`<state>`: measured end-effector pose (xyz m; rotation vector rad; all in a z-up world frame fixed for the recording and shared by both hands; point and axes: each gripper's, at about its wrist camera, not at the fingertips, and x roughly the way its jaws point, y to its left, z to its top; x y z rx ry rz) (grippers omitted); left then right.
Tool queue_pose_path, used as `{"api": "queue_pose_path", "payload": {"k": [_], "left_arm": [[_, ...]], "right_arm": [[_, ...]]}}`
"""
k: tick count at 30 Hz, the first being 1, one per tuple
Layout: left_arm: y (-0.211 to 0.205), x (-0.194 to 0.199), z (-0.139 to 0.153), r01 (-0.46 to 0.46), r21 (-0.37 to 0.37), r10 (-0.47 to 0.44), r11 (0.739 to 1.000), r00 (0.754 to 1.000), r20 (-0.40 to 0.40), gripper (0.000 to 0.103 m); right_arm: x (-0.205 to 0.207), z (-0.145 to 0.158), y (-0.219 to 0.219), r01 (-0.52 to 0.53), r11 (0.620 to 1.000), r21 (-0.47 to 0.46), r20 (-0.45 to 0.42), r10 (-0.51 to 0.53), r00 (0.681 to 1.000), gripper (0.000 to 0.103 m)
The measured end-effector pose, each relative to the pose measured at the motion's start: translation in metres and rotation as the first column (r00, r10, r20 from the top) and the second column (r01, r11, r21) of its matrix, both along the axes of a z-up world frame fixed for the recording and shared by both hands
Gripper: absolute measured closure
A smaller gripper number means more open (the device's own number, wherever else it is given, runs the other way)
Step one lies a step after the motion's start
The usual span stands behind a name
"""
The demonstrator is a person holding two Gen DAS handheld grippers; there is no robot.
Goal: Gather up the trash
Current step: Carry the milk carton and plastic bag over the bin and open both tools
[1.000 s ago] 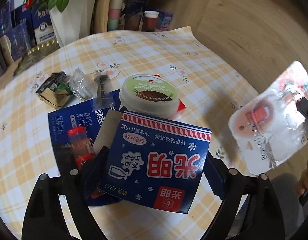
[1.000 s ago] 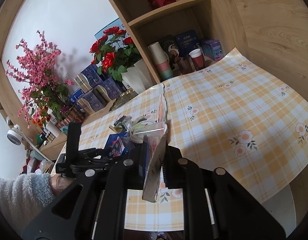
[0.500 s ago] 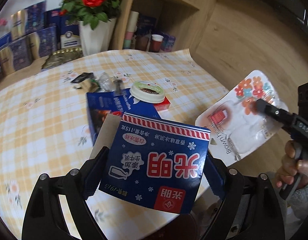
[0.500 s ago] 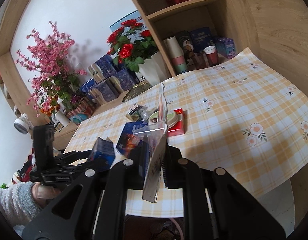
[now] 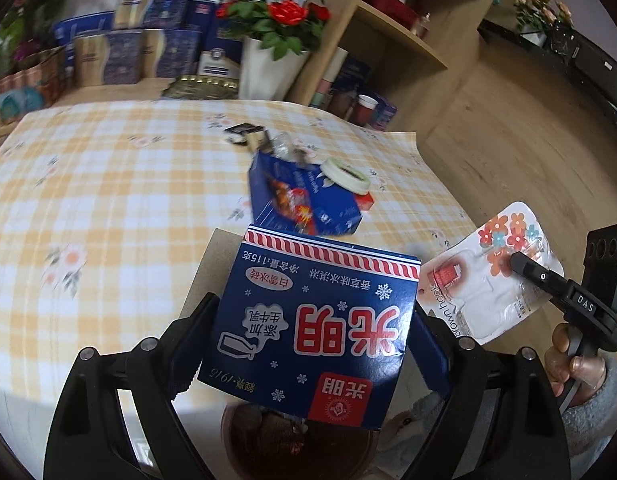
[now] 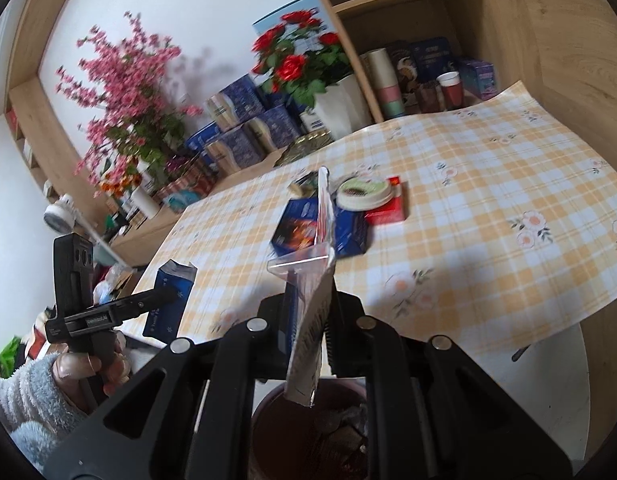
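Observation:
My left gripper [image 5: 312,332] is shut on a blue ice-cream carton [image 5: 320,320] with white and red print, held by its two sides above a dark red bin [image 5: 296,444]. My right gripper [image 6: 308,320] is shut on a flat white blister card [image 6: 314,280], seen edge-on and hanging over the same bin [image 6: 308,432]. The left wrist view shows that card [image 5: 484,280] with its flower print and the right gripper [image 5: 520,264] at the right. The carton [image 6: 170,300] and the left gripper [image 6: 164,298] show at the left of the right wrist view.
On the checked tablecloth [image 5: 108,184] lie a blue flattened box [image 5: 300,200], a round lidded tub [image 5: 344,176], a red pack [image 6: 386,208] and small wrappers [image 5: 260,140]. A white vase of red roses [image 5: 264,68], tins and paper cups [image 6: 388,84] stand at the back by the wooden shelf.
Both grippers have drawn back from the middle of the table to its near edge with their loads. The red bin has come into view beneath them.

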<state>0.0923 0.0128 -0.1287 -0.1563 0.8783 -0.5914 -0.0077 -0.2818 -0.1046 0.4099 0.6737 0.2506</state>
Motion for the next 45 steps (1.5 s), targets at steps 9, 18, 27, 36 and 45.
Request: {"api": "queue_pose_path", "payload": {"k": [9, 18, 27, 36, 45], "left_arm": [[0.034, -0.071, -0.021, -0.044, 0.033, 0.044, 0.999, 0.999, -0.018, 0.017], [0.044, -0.092, -0.03, -0.076, 0.019, 0.076, 0.997, 0.997, -0.029, 0.017], [0.044, -0.095, -0.032, -0.077, 0.021, 0.078, 0.997, 0.996, -0.036, 0.017], [0.039, -0.096, -0.036, -0.064, 0.027, 0.065, 0.998, 0.997, -0.043, 0.017], [0.039, -0.096, -0.038, -0.065, 0.027, 0.066, 0.998, 0.997, -0.048, 0.017]], "right_arm": [[-0.031, -0.031, 0.052, -0.217, 0.976, -0.008, -0.125, 0.214, 0.969, 0.088], [-0.012, -0.095, 0.089, -0.298, 0.951, -0.076, -0.322, 0.26, 0.91, 0.088], [-0.01, -0.133, 0.095, -0.294, 0.952, -0.09, -0.43, 0.229, 0.873, 0.088], [-0.009, -0.144, 0.095, -0.277, 0.956, -0.094, -0.479, 0.2, 0.855, 0.086], [-0.007, -0.144, 0.096, -0.28, 0.956, -0.091, -0.474, 0.206, 0.856, 0.084]]}}
